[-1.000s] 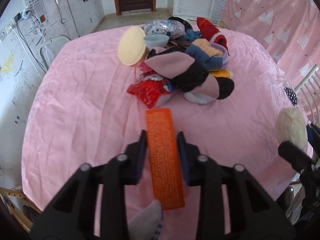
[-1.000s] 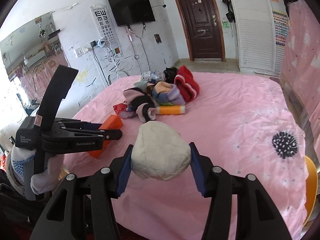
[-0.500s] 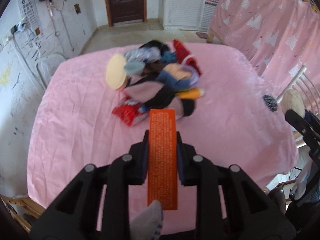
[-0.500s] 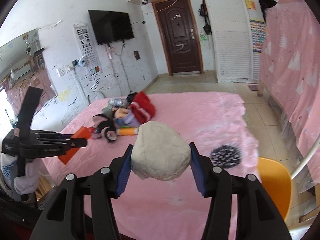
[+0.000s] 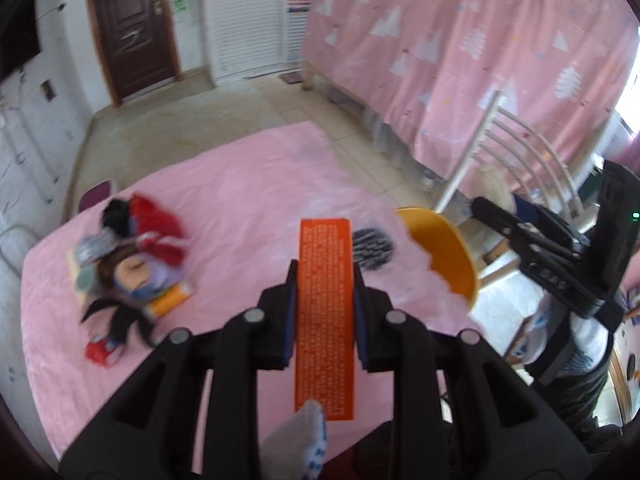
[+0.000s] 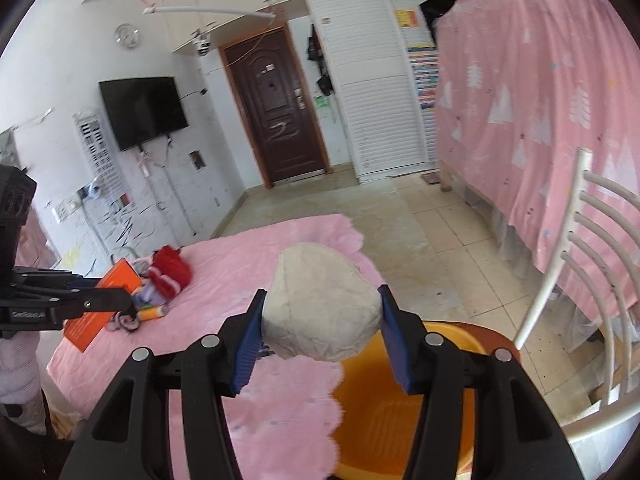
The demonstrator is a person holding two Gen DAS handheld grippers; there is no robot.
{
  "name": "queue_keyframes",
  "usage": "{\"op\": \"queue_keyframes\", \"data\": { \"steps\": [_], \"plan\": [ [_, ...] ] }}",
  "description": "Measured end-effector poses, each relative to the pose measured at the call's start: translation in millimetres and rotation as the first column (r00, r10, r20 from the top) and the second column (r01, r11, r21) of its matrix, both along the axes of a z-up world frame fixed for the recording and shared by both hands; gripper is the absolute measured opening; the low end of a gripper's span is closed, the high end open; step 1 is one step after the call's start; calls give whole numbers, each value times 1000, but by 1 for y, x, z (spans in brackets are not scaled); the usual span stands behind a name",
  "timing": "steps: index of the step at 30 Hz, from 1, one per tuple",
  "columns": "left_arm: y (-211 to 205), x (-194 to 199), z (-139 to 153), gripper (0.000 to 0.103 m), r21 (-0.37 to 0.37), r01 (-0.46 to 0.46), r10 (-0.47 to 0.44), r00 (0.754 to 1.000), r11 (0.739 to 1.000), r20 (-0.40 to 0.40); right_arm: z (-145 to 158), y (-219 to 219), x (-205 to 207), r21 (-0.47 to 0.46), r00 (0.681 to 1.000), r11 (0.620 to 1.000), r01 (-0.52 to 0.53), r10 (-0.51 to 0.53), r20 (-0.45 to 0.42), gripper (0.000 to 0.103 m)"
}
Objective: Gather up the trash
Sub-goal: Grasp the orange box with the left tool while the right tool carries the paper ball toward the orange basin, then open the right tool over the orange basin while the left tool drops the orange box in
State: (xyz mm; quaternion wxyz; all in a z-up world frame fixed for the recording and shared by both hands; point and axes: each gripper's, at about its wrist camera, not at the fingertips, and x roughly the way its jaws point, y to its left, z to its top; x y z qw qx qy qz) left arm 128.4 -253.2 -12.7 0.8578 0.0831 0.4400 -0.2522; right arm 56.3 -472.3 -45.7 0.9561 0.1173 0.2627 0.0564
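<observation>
The left wrist view looks steeply down past its fingers (image 5: 288,312) onto the pink bed (image 5: 240,184), the orange basin (image 5: 444,252) right of the fingertips. The right wrist view faces more level, beyond its fingers (image 6: 250,340) toward the door (image 6: 276,112), the basin (image 6: 400,420) close beneath them. Both share the bed, the basin and the door, and each sees the other gripper

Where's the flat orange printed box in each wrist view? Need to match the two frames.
Left wrist view: the flat orange printed box stands lengthwise at centre, clamped in the left gripper.
Right wrist view: the same box sits at the left edge, held out over the pink bedspread.
Shared landmark: the dark brown door, and the orange plastic basin.
</observation>
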Motion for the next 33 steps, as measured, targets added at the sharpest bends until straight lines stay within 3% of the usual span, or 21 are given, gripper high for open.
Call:
{"op": "queue_keyframes", "data": {
  "steps": [5,10,16,18,20,29,33],
  "plan": [
    [-61,7,7,22,-104,138,-142,989,985,-31,-11,-40,-4,38,997,996,81,-80,-18,44],
    [-116,24,-4,22,-204,230,-249,966,952,-74,-21,-65,-5,71,991,989,130,-127,-37,44],
    [-158,29,-27,23,-217,258,-289,949,941,-127,-31,-77,-1,91,986,983,159,-154,-59,44],
    [-163,32,-34,42,-210,252,-285,947,945,-147,-33,-77,1,95,986,983,160,-154,-66,44],
    [-161,34,-39,46,-208,238,-272,950,949,-155,-35,-78,3,99,986,982,159,-153,-72,44],
    [-124,36,-35,48,-206,163,-197,968,965,-157,-40,-56,13,76,989,990,121,-114,-99,45],
    [-101,38,-29,49,-204,99,-130,981,974,-141,-39,-47,16,57,989,992,116,-109,-100,49]
  ]
}}
